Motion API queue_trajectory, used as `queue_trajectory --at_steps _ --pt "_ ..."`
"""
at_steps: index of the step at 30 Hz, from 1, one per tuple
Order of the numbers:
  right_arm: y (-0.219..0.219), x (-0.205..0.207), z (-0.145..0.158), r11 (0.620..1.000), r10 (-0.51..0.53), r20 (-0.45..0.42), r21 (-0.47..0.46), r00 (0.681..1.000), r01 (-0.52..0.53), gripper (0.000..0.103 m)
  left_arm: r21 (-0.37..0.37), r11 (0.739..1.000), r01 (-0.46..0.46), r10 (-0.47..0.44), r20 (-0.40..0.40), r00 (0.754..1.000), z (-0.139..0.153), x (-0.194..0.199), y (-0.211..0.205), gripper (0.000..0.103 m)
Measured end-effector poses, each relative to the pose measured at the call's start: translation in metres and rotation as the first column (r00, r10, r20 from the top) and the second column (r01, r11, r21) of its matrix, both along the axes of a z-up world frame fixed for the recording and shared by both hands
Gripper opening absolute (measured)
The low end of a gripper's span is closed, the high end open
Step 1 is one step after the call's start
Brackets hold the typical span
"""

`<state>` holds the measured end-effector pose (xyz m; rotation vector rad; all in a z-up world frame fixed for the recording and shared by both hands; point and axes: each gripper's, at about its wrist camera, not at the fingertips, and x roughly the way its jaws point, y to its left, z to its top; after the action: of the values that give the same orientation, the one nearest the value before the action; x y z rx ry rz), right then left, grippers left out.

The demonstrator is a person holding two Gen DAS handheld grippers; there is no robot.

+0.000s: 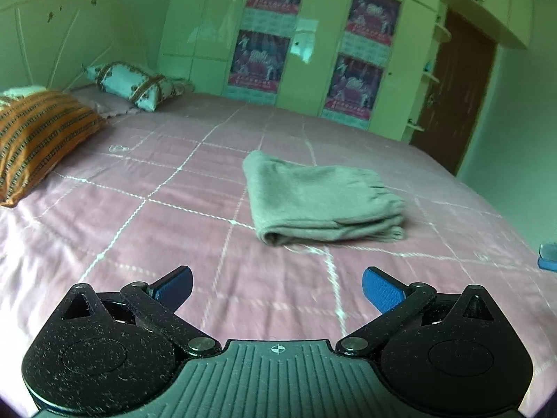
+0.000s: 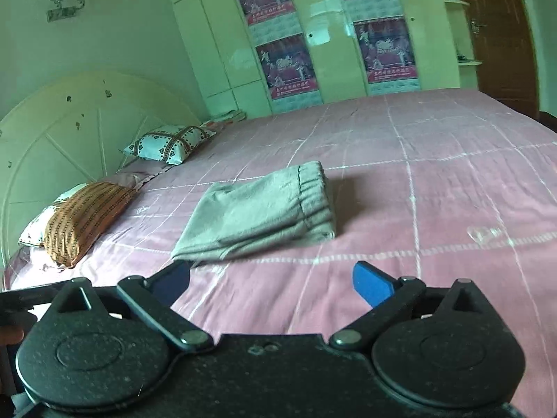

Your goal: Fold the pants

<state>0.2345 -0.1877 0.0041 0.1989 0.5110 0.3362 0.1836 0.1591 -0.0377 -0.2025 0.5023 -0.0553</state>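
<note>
The grey pants (image 1: 323, 198) lie folded into a compact stack on the pink bedspread (image 1: 156, 230), with the elastic waistband on the right side. My left gripper (image 1: 277, 285) is open and empty, held above the bed short of the pants. In the right wrist view the same folded pants (image 2: 264, 212) lie just ahead of my right gripper (image 2: 271, 280), which is open and empty, its left fingertip (image 2: 174, 278) close to the stack's near corner. The tip of the other gripper (image 1: 548, 256) shows at the left wrist view's right edge.
An orange striped pillow (image 1: 38, 136) and a white patterned pillow (image 1: 135, 85) lie at the head of the bed by the headboard (image 2: 62, 132). A wardrobe with posters (image 1: 264, 55) stands behind the bed. A brown door (image 1: 456, 94) is at the far right.
</note>
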Motion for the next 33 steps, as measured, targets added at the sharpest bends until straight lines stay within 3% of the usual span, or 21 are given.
queue_trajectory --at_steps 7,13,21,26,30,33 --pt "-0.002 -0.069 0.008 1.0 0.001 0.065 0.017 0.998 -0.002 0.093 -0.003 1.0 0.023 -0.023 0.078 0.997 0.012 -0.068 -0.016 0.103" --pt "0.004 -0.103 0.014 1.0 0.027 0.113 0.001 0.993 -0.028 0.093 0.021 1.0 0.016 -0.019 0.134 0.991 0.031 -0.1 -0.032 0.103" --pt "0.007 -0.125 0.026 0.999 0.027 0.149 -0.049 0.989 -0.02 0.093 0.018 0.999 0.043 -0.045 0.182 0.982 0.05 -0.128 -0.071 0.103" --pt "0.005 -0.14 0.034 1.0 0.011 0.166 -0.029 0.986 -0.006 0.093 0.025 0.998 0.061 -0.065 0.18 0.981 0.054 -0.149 -0.085 0.103" --pt "0.012 -0.149 0.042 0.999 0.006 0.197 -0.041 0.98 0.002 0.093 0.076 0.995 0.065 -0.079 0.2 0.977 0.062 -0.16 -0.091 0.103" --pt "0.018 -0.153 0.045 0.999 0.006 0.216 -0.036 0.976 0.002 0.094 0.056 0.995 0.084 -0.094 0.198 0.976 0.066 -0.163 -0.093 0.103"
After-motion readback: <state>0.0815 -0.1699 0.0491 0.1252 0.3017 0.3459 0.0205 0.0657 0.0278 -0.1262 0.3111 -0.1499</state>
